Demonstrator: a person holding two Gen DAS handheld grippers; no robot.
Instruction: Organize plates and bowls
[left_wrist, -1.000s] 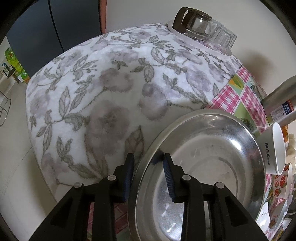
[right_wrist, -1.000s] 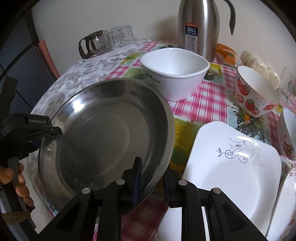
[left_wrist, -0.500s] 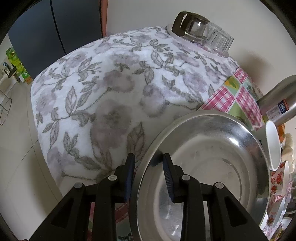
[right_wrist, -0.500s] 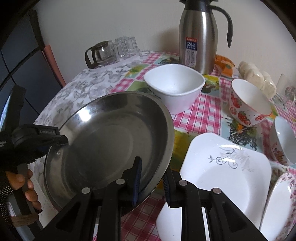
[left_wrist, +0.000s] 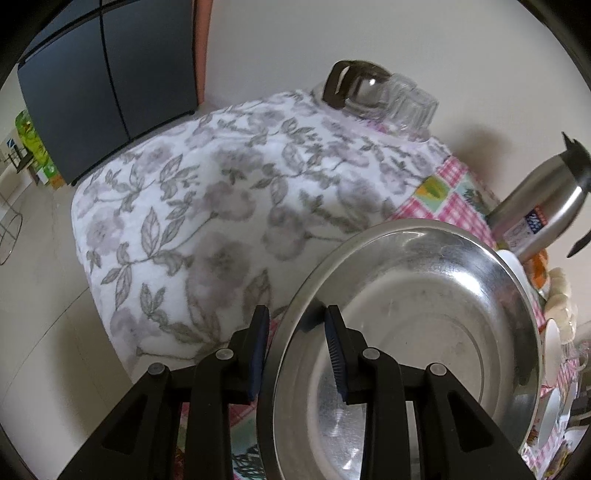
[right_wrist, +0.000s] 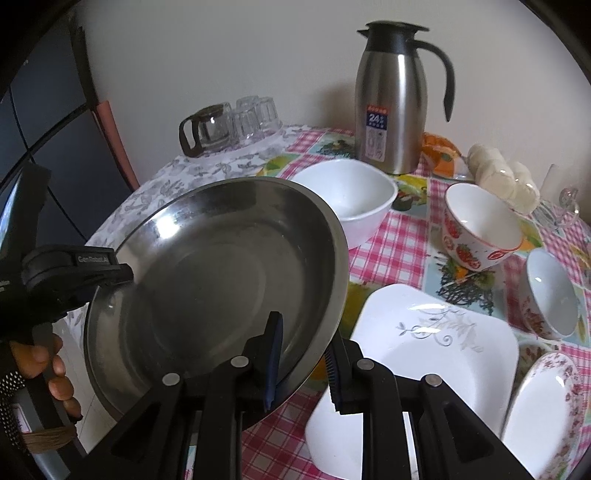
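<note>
A wide, shallow steel bowl (right_wrist: 221, 277) hangs above the table, held by both grippers. My left gripper (left_wrist: 299, 347) is shut on its near rim in the left wrist view, where the steel bowl (left_wrist: 424, 332) fills the lower right. My right gripper (right_wrist: 304, 358) is shut on the opposite rim; the left gripper (right_wrist: 122, 275) shows there at the bowl's left edge, with a hand (right_wrist: 51, 365) below it. On the table lie a white square plate (right_wrist: 424, 362), a white bowl (right_wrist: 351, 199), a strawberry bowl (right_wrist: 480, 229), a small floral bowl (right_wrist: 550, 295) and a floral plate (right_wrist: 543, 406).
A steel thermos jug (right_wrist: 391, 107) stands at the back by the wall. A glass pot (right_wrist: 207, 129) and upturned glasses (right_wrist: 258, 116) sit on a flowered cloth (left_wrist: 207, 206) at the table's left end. A dark cabinet (left_wrist: 103, 81) stands beyond.
Both grippers have risen with the steel bowl, lifting it off the table. More of the table, the jug and the wall has come into view.
</note>
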